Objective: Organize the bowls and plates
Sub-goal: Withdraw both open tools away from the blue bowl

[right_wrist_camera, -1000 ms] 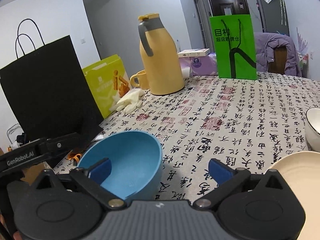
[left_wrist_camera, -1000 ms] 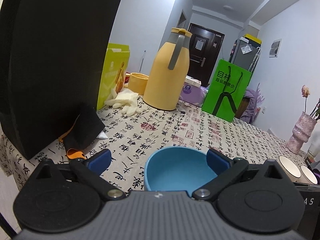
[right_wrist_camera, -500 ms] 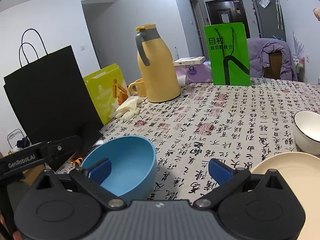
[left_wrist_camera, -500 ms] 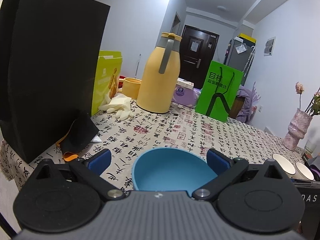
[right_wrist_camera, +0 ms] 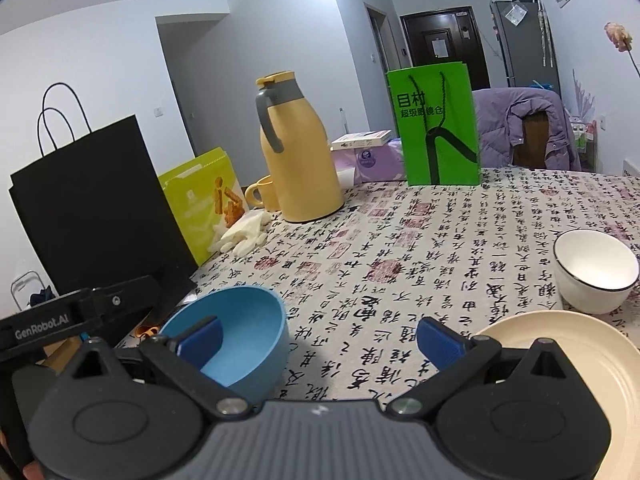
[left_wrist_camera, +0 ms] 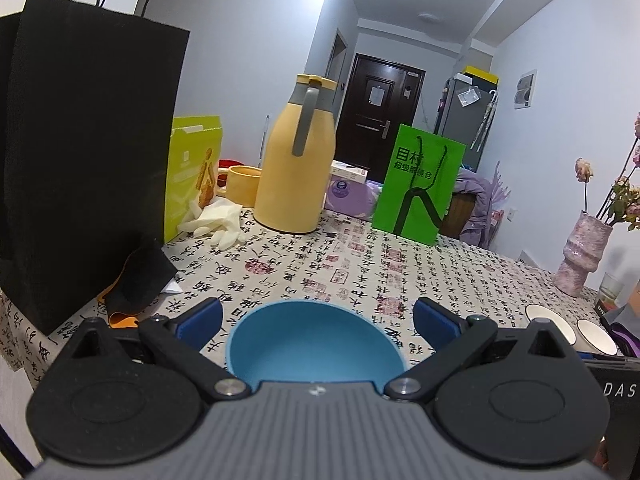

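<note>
At the table's left end, by the black bag [right_wrist_camera: 100, 208], the left hand-held gripper [left_wrist_camera: 316, 322] has pulled back and levelled over the past second, its fingers spread around the blue bowl [left_wrist_camera: 314, 342] without gripping it. Further right, the right hand-held gripper [right_wrist_camera: 318, 338] hovers spread and empty; beyond it wait the cream plate [right_wrist_camera: 560, 356] and white bowl [right_wrist_camera: 596, 270], so stacking looks barely begun
</note>
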